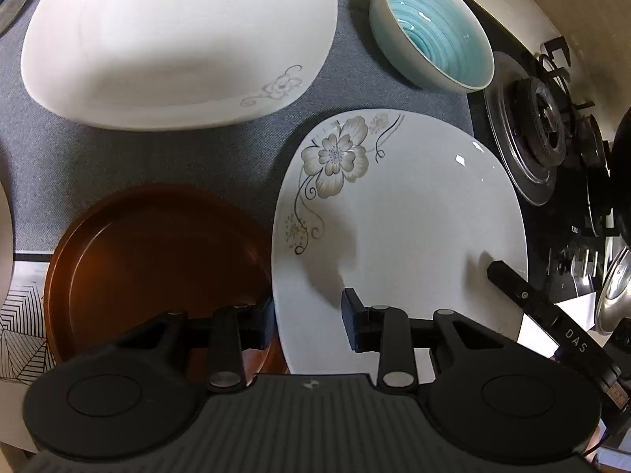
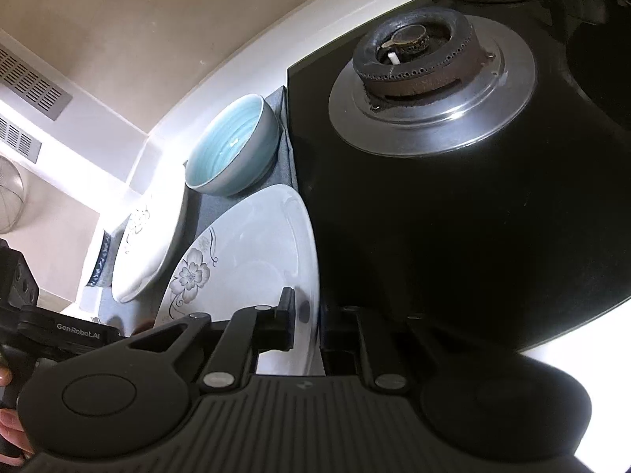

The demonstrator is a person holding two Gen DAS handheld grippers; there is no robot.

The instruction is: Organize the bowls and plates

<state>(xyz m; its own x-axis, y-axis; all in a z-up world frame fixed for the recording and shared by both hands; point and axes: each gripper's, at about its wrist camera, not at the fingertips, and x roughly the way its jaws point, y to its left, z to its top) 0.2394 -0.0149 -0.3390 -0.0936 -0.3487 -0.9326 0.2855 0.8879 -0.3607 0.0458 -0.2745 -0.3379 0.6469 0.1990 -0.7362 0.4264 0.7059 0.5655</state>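
Left wrist view showed the left gripper [image 1: 309,321] straddling the near left rim of the white flower-painted ceramic plate [image 1: 414,213], fingers apart, pressing contact unclear. That plate lay on the grey mat [image 1: 157,157], beside a brown round plate [image 1: 157,260]. Right wrist view showed the right gripper [image 2: 305,325] clamped on the same plate's right rim, next to the black glass hob [image 2: 453,216]. A turquoise-glazed bowl [image 1: 437,35] sat beyond.

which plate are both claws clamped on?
The white plate with the big flower, beside the stove. The left claw and right claw pinch its rim; the brown and other white plate sit free.
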